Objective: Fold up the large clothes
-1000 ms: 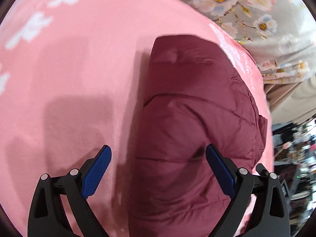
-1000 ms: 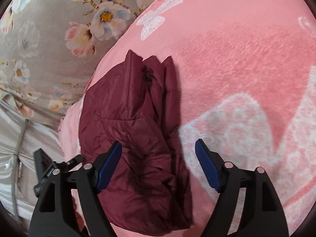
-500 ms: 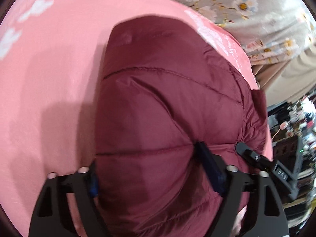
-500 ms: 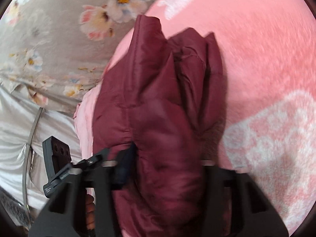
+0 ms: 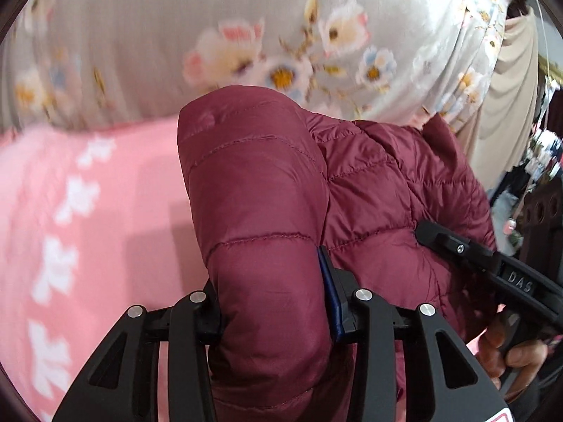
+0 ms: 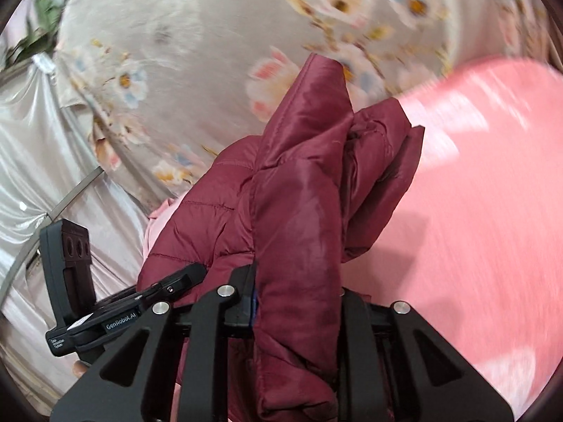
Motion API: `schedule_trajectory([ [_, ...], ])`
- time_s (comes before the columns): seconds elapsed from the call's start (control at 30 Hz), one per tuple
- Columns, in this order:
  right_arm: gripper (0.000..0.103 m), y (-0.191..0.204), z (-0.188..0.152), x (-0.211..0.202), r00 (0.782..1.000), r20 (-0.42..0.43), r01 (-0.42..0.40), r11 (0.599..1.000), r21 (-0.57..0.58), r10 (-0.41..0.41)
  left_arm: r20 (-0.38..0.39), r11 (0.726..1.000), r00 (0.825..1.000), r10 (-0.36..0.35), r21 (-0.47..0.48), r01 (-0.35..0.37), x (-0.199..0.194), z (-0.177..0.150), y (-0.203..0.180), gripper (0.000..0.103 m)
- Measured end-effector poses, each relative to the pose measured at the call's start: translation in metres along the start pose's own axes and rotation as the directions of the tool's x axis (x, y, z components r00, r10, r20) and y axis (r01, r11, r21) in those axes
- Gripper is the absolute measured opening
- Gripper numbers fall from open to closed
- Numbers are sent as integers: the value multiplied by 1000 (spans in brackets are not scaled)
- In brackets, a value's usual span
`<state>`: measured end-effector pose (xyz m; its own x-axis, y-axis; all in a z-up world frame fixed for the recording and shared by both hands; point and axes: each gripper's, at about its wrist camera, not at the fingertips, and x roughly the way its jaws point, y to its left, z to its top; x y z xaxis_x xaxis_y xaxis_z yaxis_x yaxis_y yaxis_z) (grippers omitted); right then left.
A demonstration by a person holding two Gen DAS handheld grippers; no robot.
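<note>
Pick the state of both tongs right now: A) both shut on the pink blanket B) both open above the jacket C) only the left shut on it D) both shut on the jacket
D: the left tongs and the right tongs each pinch a fold of the maroon jacket.

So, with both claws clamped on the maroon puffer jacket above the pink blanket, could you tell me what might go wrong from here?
1. The puffer jacket looks slick and padded; the left claw and right claw each pinch a thick bunched roll, so it may slip out.
2. Loose folds hang free beside the right claw and could undo the fold when it comes down on the pink blanket.
3. Both views are blurred, so the motion seems fast; placement may be off.
</note>
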<state>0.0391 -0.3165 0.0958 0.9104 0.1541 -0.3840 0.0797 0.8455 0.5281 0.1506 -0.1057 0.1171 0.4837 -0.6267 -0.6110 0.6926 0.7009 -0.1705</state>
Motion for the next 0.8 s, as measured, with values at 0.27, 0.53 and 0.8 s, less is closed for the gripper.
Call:
schedule_trajectory([
  [0.27,17,32,38,90,998,38,-49,995,-84,52,114,990,985,128,40,-133,24,44,56,37],
  [0.53,17,14,35,192,998,-29,-51,998,-45,50,88,987,984,157,13,-159,92,52,120,37],
  [0.8,19,-20,12,249,996,-83,31,999,-6,-31,40,981,980,193,0,-193,150,23,151,40],
])
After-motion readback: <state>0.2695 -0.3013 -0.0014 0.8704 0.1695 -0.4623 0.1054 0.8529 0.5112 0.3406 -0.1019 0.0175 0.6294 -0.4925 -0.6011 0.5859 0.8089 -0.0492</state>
